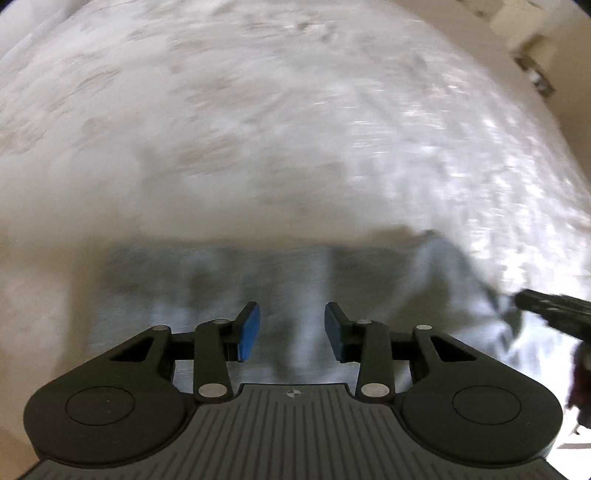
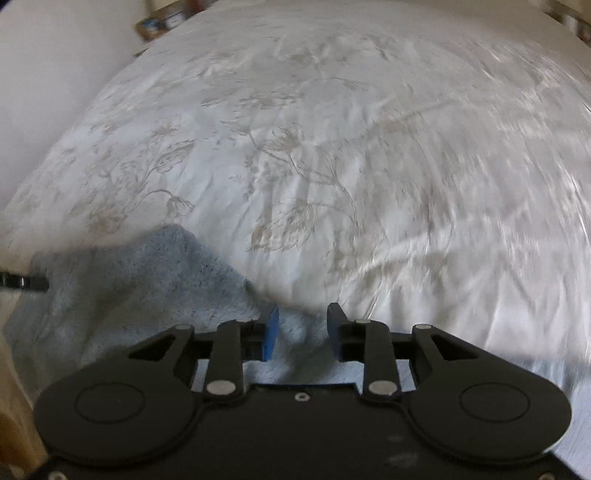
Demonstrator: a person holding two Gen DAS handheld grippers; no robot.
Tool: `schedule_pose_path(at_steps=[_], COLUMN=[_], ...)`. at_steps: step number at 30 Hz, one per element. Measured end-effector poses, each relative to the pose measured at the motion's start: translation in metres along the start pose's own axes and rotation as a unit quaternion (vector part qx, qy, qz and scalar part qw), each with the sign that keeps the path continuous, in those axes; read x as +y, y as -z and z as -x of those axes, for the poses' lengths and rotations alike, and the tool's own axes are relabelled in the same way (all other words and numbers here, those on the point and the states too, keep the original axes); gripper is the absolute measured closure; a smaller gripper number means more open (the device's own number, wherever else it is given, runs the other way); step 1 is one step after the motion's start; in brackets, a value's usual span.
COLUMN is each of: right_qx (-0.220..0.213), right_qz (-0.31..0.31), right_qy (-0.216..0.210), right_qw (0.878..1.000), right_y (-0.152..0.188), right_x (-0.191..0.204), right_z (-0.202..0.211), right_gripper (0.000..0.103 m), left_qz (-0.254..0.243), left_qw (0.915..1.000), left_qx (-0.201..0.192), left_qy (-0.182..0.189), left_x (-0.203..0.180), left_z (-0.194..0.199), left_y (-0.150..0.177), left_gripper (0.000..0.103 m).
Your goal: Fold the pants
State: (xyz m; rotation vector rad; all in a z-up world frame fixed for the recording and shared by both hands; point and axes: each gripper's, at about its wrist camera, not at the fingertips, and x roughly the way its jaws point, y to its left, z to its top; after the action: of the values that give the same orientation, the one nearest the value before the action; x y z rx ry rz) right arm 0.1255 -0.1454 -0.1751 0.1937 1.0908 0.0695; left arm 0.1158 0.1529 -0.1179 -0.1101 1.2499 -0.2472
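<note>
A: Where are the pants [image 2: 122,291]?

B: On the bed, at its near edge. They are pale blue-grey and fuzzy, lying rumpled on the white bedspread [image 2: 332,147] with its faint floral pattern. In the right wrist view one bunched corner peaks up to the left of centre.

A: And in the left view?

B: The same pants [image 1: 221,280] spread across the lower middle, blurred by motion. Their right part is drawn up into a ridge that runs toward the other tool.

A: State of the right tool [image 2: 302,330]?

B: Its jaws stand partly apart, with a fold of the pants lying between the blue pads [image 2: 271,334]. The pads do not look pressed onto the cloth, so I would call it open, with cloth in the gap.

A: The left tool [image 1: 291,332]?

B: Jaws wide apart, hovering over the pants and gripping nothing. Blue pads [image 1: 248,332] clear of the fabric.

A: Can each see the other?

B: Yes. The right tool [image 1: 550,314] pokes in at the left view's right edge, touching the cloth. A dark tip of the left tool [image 2: 24,283] shows at the right view's left edge.

A: Any containers?

B: Only blurred boxes [image 2: 162,22] beyond the bed's far corner; contents unreadable.
</note>
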Motion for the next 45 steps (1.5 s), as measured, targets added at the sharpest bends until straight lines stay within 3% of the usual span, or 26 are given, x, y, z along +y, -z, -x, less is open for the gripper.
schedule_pose_path(at_steps=[6,9,12,13,14,20,25,30,34,41,45], right_qx=[0.044,0.057,0.070,0.069,0.064,-0.001,-0.002,0.007,0.009,0.005,-0.007], right_qz=[0.103,0.164,0.192,0.196,0.199,0.265,0.285,0.270,0.256,0.236,0.181], right_qy=[-0.056,-0.076,-0.100,-0.111,-0.120,-0.130,-0.158,-0.174,-0.179,-0.190,-0.199], right_qw=[0.992,0.982,0.974,0.972,0.971,0.955,0.945,0.947,0.950,0.953,0.963], right_y=[-0.011,-0.009,-0.007,-0.007,-0.006,0.010,0.031,0.040,0.035,0.013,-0.012], right_x=[-0.016,-0.014,-0.013,-0.013,-0.013,0.003,0.003,0.002,-0.003,-0.012,-0.027], right_z=[-0.023,-0.032,-0.038,-0.038,-0.035,0.004,0.020,0.019,0.015,0.012,0.005], right_gripper=[0.065,0.063,0.062,0.072,0.097,0.099,0.099,0.099,0.099,0.090,0.086], left_qz=[-0.011,-0.035,-0.050,-0.052,-0.054,-0.062,-0.080,-0.116,-0.121,-0.070,-0.062], left_qw=[0.9986,0.9975,0.9967,0.9966,0.9966,0.9967,0.9952,0.9867,0.9808,0.9814,0.9818], left_qx=[0.010,0.020,0.023,0.024,0.024,0.025,0.054,0.100,0.100,0.107,0.104], left_qy=[0.050,0.057,0.059,0.059,0.057,0.046,0.017,-0.056,-0.115,-0.143,-0.146], left_x=[-0.057,-0.087,-0.113,-0.121,-0.128,-0.164,-0.182,-0.188,-0.174,-0.128,-0.113], left_z=[-0.023,-0.034,-0.044,-0.047,-0.052,-0.072,-0.096,-0.120,-0.124,-0.117,-0.111], left_y=[-0.019,-0.025,-0.032,-0.035,-0.039,-0.058,-0.063,-0.054,-0.043,-0.025,-0.015], left_gripper=[0.049,0.038,0.035,0.035,0.034,0.028,0.027,0.027,0.027,0.027,0.026])
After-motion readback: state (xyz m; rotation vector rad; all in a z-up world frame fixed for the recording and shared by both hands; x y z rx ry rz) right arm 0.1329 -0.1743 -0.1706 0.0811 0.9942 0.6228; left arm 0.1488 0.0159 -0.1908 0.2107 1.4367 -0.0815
